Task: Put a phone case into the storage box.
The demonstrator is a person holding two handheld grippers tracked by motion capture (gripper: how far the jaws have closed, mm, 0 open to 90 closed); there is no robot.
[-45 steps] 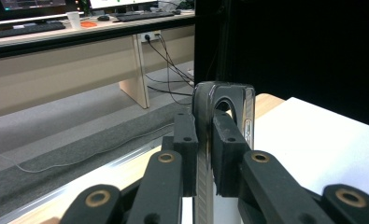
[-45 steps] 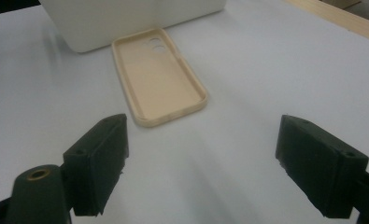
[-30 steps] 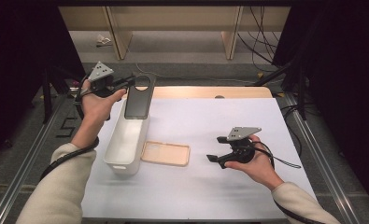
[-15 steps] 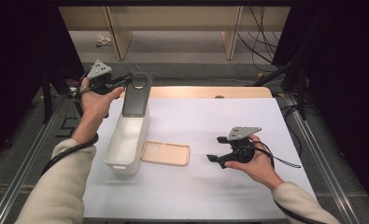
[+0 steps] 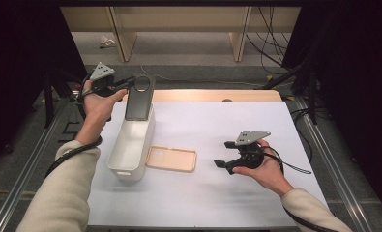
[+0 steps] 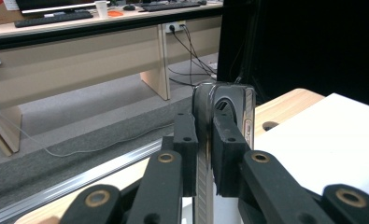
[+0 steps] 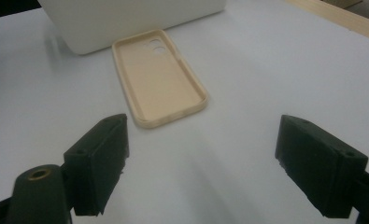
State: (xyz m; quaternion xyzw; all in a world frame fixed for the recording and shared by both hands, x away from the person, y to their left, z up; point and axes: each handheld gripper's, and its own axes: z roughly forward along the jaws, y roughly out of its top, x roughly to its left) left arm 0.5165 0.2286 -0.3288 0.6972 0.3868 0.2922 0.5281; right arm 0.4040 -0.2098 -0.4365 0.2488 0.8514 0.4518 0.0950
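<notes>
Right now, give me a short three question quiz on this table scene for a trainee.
1. What does the left gripper hold above the white bin?
2. True or false: the right gripper has its jaws shut.
3. The beige phone case lies: A inside the bin, B flat on the table beside the bin, C between the right jaws.

Key: 1 a dark phone; 2 false, they stand open; 3 B.

Left claw (image 5: 130, 87) has drawn the dark phone (image 5: 139, 101) further up and back, nearer upright over the white bin's (image 5: 130, 145) far end.
</notes>
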